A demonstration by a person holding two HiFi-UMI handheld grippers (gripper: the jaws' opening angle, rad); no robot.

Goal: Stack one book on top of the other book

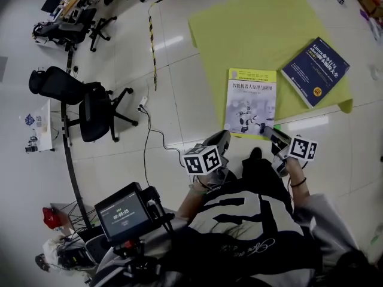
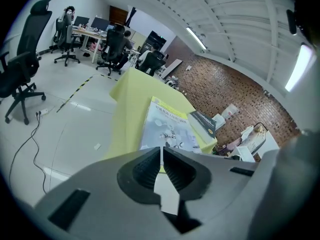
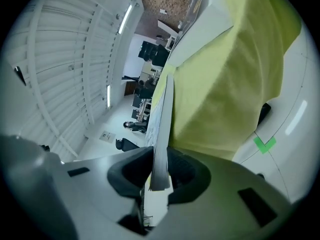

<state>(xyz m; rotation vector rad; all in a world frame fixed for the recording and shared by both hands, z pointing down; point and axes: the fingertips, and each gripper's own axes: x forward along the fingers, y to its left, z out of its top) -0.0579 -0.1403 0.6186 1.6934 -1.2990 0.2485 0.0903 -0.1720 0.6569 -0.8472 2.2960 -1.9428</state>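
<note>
Yellow-and-white book (image 1: 251,103): R gripper (image 1: 274,135) clamped on its near-right corner, L gripper (image 1: 222,139) closed, empty. Lift level, keep grip deep, carry far-right onto blue book (image 1: 315,70).

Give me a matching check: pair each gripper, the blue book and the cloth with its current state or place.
Things:
1. left gripper
2. right gripper
3. blue book
4. yellow-green cloth

States or places:
A. spread on the floor under both books
B. jaws shut, nothing between them
C. lying on the cloth's right part, untouched
D. clamped on the edge of the white-and-yellow book

Pairs: 1-B, 2-D, 3-C, 4-A
</note>
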